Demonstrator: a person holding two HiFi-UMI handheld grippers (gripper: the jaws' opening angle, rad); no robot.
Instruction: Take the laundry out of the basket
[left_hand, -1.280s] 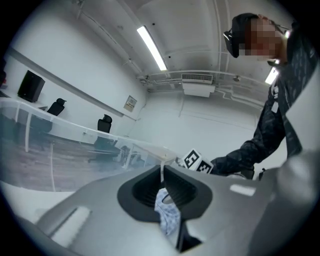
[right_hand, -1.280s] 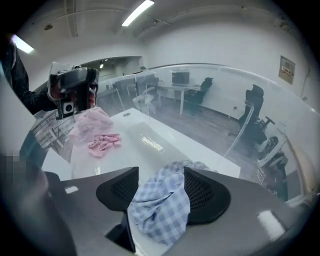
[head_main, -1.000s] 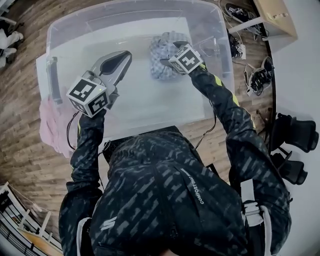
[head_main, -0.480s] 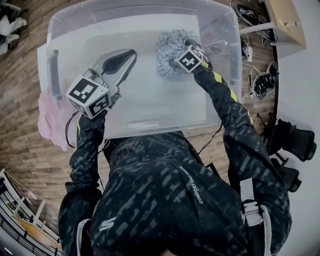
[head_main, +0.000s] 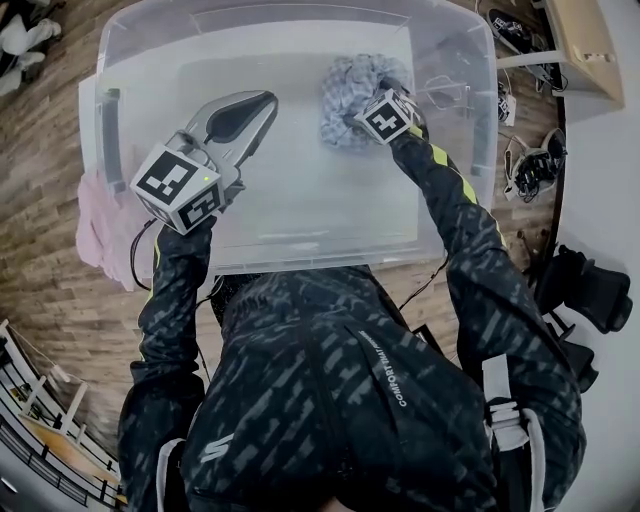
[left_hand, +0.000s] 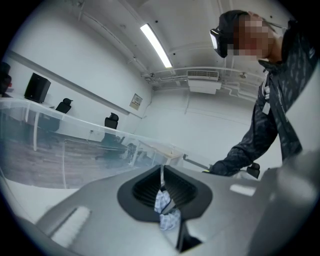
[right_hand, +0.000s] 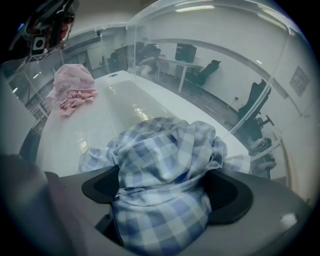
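Observation:
A clear plastic bin (head_main: 300, 250) serves as the basket. A crumpled blue checked cloth (head_main: 345, 90) lies at its back right. My right gripper (head_main: 368, 102) points steeply down into the bin. Its jaws have just been opening and stand wide, with the checked cloth (right_hand: 165, 170) bunched between them in the right gripper view (right_hand: 167, 186). My left gripper (head_main: 262, 102) hovers over the bin's left half, shut with nothing in it (left_hand: 161, 176). A scrap of the checked cloth shows through the gap below its jaws. A pink garment (head_main: 100, 230) lies outside the bin on the left.
The bin stands on a white surface above a wooden floor. Cables and gear (head_main: 530, 160) lie on the floor at the right, near a wooden shelf (head_main: 580, 40) and a black seat (head_main: 590, 285). The pink garment (right_hand: 74, 87) shows through the bin's wall.
My right gripper has sunk lower into the bin, onto the checked cloth. The left gripper has stayed where it was, still shut.

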